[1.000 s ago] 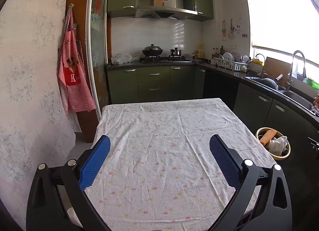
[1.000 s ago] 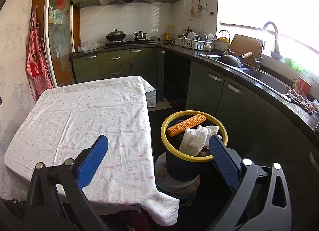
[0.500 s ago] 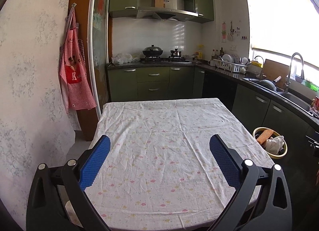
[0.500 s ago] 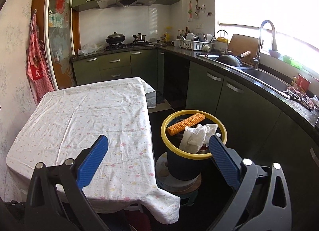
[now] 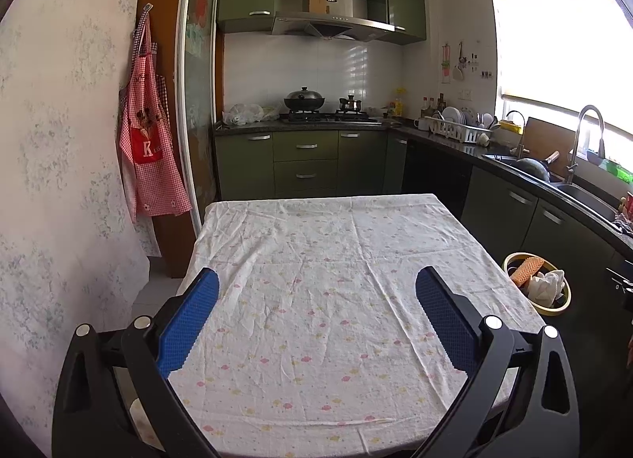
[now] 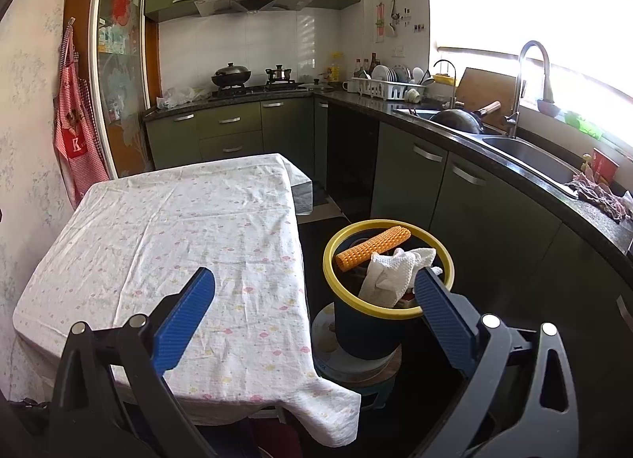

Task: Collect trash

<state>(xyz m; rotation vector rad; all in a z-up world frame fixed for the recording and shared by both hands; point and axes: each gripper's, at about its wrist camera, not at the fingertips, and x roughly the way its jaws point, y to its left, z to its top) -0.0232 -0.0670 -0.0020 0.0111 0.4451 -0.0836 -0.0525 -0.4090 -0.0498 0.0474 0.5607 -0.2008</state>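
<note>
A dark bin with a yellow rim stands on the floor right of the table. In it lie an orange corn cob and a crumpled white paper towel. The bin also shows in the left wrist view with the cob and the towel. My right gripper is open and empty, held above the table's right edge and the bin. My left gripper is open and empty above the table with its flowered white cloth.
Green cabinets and a dark counter run along the right wall with a sink, a tap and a dish rack. A stove with a wok stands at the back. A red apron hangs on the left wall.
Both grippers have pulled back and risen a little, so more of the table and room shows. Both stay open and empty.
</note>
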